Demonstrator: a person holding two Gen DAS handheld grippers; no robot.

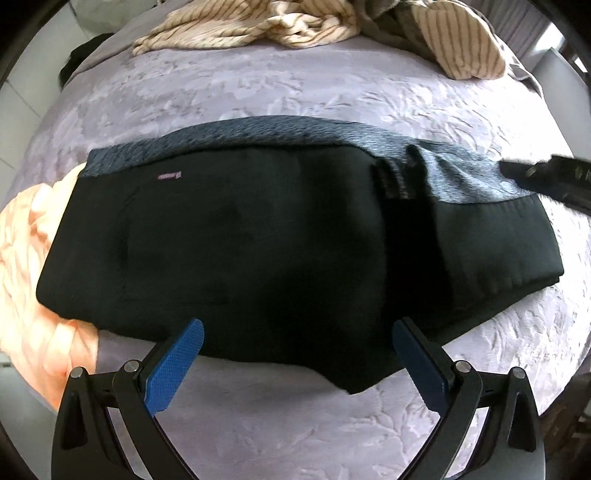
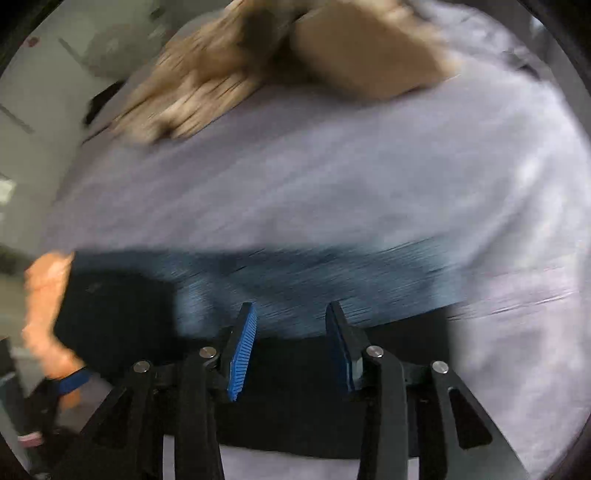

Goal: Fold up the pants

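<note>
The black pants (image 1: pixel 258 243) lie folded into a wide block on the lilac bedspread (image 1: pixel 258 92), with a grey-blue fleecy inside (image 1: pixel 461 173) showing along the far edge. My left gripper (image 1: pixel 297 341) is open and empty, its blue pads just above the near edge of the pants. My right gripper (image 2: pixel 291 325) is open and empty over the right part of the pants (image 2: pixel 295 369); that view is blurred by motion. The right gripper's black body (image 1: pixel 546 177) shows at the right edge of the left wrist view.
A peach garment (image 1: pixel 33 266) lies at the left beside the pants. Cream striped bedding (image 1: pixel 258 26) and a pillow (image 1: pixel 461 44) are heaped at the far side of the bed. The bed's edge curves round at the left and right.
</note>
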